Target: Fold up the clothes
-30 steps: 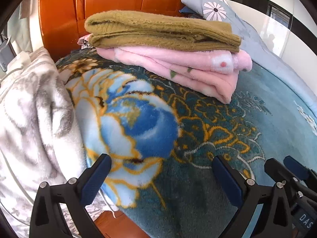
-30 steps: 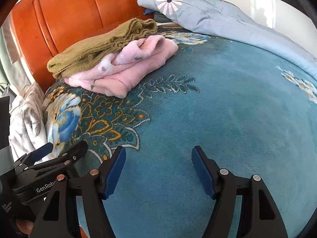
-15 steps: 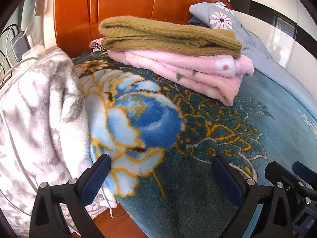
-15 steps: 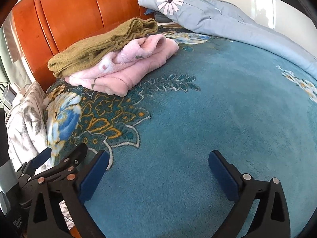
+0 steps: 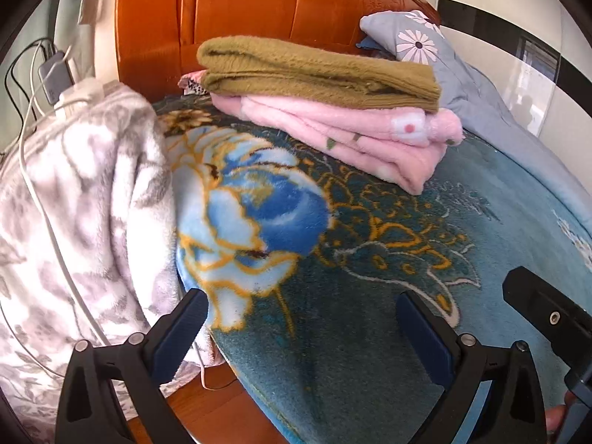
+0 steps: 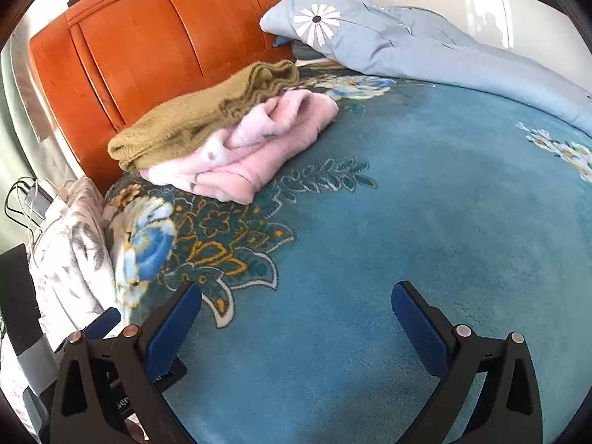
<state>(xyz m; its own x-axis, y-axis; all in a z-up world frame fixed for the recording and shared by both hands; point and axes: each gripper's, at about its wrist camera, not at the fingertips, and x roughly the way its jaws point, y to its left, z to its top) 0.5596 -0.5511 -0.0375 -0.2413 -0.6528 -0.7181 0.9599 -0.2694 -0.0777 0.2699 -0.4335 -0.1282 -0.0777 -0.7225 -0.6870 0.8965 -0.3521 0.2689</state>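
While both spread wide and empty, left tool (image 5: 299, 329) and right tool (image 6: 296, 318) well short of the folded clothes stack (image 6: 222, 140)

1. The olive garment (image 5: 318, 70) hides most of the pink garment (image 5: 344, 137) beneath it.
2. The grey-white fleece (image 5: 85, 199) runs off the frame's left edge.
3. The patterned cloth (image 5: 192, 83) behind the stack is mostly hidden.

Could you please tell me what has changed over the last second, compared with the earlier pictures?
The right gripper opened its jaws wider; it holds nothing. The left gripper swung left toward the grey-white fleece garment hanging at the bed's edge, jaws open as before. The folded olive garment stayed on top of the pink garment, and the teal blanket did not move.
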